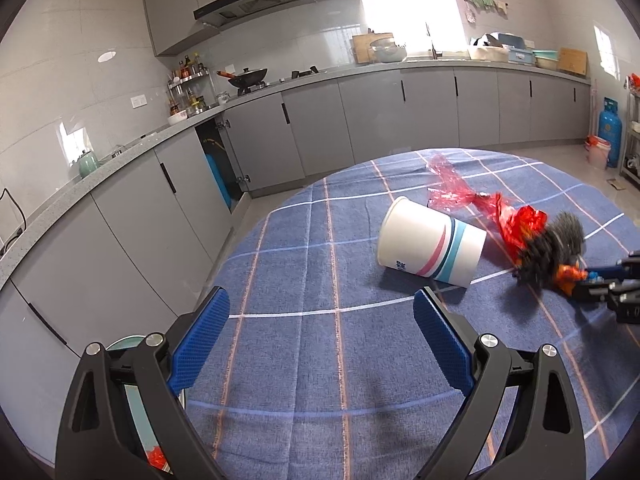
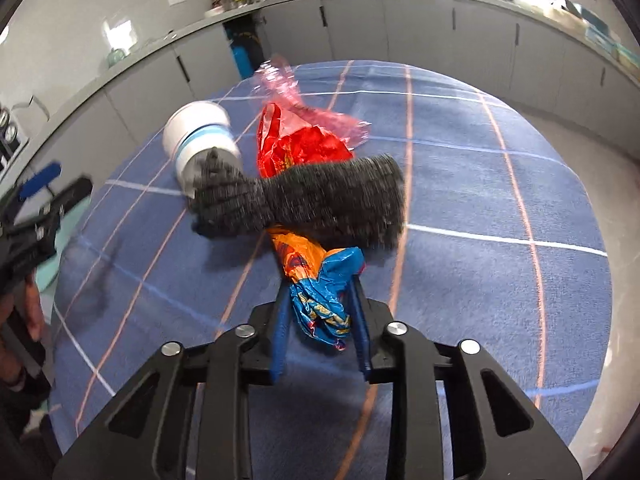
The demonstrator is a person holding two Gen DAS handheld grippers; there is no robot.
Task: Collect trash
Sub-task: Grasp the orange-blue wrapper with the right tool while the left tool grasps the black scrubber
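Right gripper (image 2: 320, 312): I have it clenched on the crumpled blue-and-orange end of a snack wrapper (image 2: 320, 300), lifted above the tablecloth (image 2: 500, 280).
Wrapper feel: light, crinkly, slick foil-like film, I judge; a pinch on the bunched end suits it best, since flat film could slide out.
Steel-wool scourer (image 2: 320, 200): a dark wiry wad lying across the wrapper's middle, blurred; springy and light by my guess, and whether it is snagged on or just riding along I cannot tell.
Paper cup (image 1: 430, 246): on its side mid-table, mouth toward the far-left edge; thin-walled and easily crushed, so I'd take it gently across the body.
Red cellophane (image 1: 448, 188): flimsy sheet just beyond the cup, toward the far edge.
Left gripper (image 1: 320, 336): released, fingers wide, hovering over the near-left part of the table, short of the cup.
Room: bare cloth across the near and right side; the round edge drops off close on the left.
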